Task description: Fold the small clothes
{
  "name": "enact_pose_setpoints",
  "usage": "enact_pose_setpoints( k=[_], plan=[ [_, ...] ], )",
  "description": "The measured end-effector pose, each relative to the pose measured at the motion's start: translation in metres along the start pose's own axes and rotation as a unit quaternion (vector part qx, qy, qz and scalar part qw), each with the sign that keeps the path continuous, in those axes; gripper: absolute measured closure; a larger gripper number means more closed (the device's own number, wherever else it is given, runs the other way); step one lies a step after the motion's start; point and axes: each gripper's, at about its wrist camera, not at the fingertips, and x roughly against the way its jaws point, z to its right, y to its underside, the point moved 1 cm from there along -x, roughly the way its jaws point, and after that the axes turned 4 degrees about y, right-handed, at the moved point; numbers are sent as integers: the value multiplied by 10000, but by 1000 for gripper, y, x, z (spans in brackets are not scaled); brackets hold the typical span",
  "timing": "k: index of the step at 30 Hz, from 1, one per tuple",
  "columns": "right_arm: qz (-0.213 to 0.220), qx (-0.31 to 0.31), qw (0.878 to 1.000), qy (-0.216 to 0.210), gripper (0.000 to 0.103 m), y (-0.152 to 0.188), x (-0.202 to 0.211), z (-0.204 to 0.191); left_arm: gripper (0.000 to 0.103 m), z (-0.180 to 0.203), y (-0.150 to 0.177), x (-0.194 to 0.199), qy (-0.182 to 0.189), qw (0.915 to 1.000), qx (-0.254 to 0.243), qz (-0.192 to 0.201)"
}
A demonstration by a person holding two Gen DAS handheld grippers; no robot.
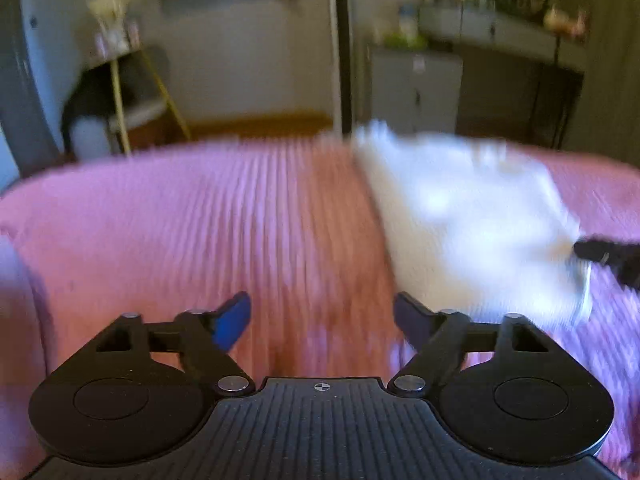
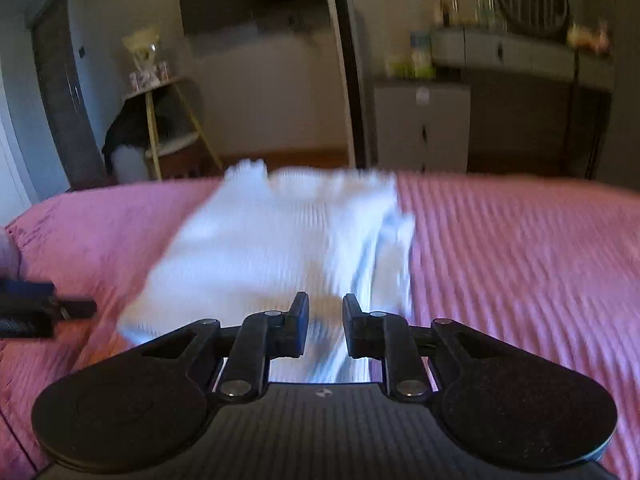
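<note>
A white ribbed garment (image 2: 280, 240) lies folded into a long strip on the pink ribbed bedspread (image 2: 520, 260). My right gripper (image 2: 326, 320) sits at its near end. The jaws are drawn close together and the white cloth fills the narrow gap between them. In the left wrist view the garment (image 1: 472, 216) lies to the right. My left gripper (image 1: 322, 316) hovers wide open over the bare bedspread (image 1: 180, 220), with nothing between its blue pads. The right gripper's dark fingers (image 1: 604, 254) reach the garment's right edge. Both views are blurred.
The bed's far edge runs across both views. Beyond it stand a small shelf with yellow legs (image 2: 168, 120), a grey drawer unit (image 2: 420, 128), a dressing table with bottles (image 2: 520, 52) and a dark door frame (image 2: 352, 80). Wooden floor lies between them and the bed.
</note>
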Motion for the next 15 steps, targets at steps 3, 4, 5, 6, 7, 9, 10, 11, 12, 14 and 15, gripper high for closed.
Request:
enact_pose_setpoints(
  k=[3, 4, 5, 6, 7, 9, 10, 11, 12, 14, 15],
  plan=[
    [115, 318, 9994, 43, 85, -11, -10, -16, 14, 13, -19, -13, 501, 9984, -11, 253],
    [107, 381, 9992, 44, 85, -14, -16, -20, 16, 21, -22, -25, 601, 9979, -73, 215],
    [76, 418, 9991, 46, 85, -17, -21, -21, 24, 29, -20, -34, 576, 9982, -148, 44],
    [10, 475, 9988, 66, 85, -17, -26, -22, 28, 36, -19, -50, 427, 9984, -236, -276],
    [-102, 540, 9984, 104, 85, -17, -32, -22, 27, 41, -16, -61, 417, 9978, -248, -448],
    [-311, 675, 9971, 146, 85, -11, -40, -20, 22, 42, -10, -72, 512, 9974, -117, -489],
    [-422, 785, 9958, 196, 85, -6, -47, -19, 20, 41, -7, -75, 541, 9972, -38, -507],
    [-458, 858, 9951, 196, 85, -3, -50, -17, 20, 40, -6, -78, 617, 9967, -7, -522],
    [-465, 900, 9946, 203, 85, 1, -54, -15, 18, 40, -4, -82, 684, 9961, -1, -551],
    [-512, 787, 9955, 155, 86, 2, -62, -12, 13, 37, 0, -93, 692, 9958, -12, -593],
    [-503, 742, 9959, 115, 86, 3, -66, -10, 12, 36, 3, -97, 693, 9960, 11, -559]
  ],
)
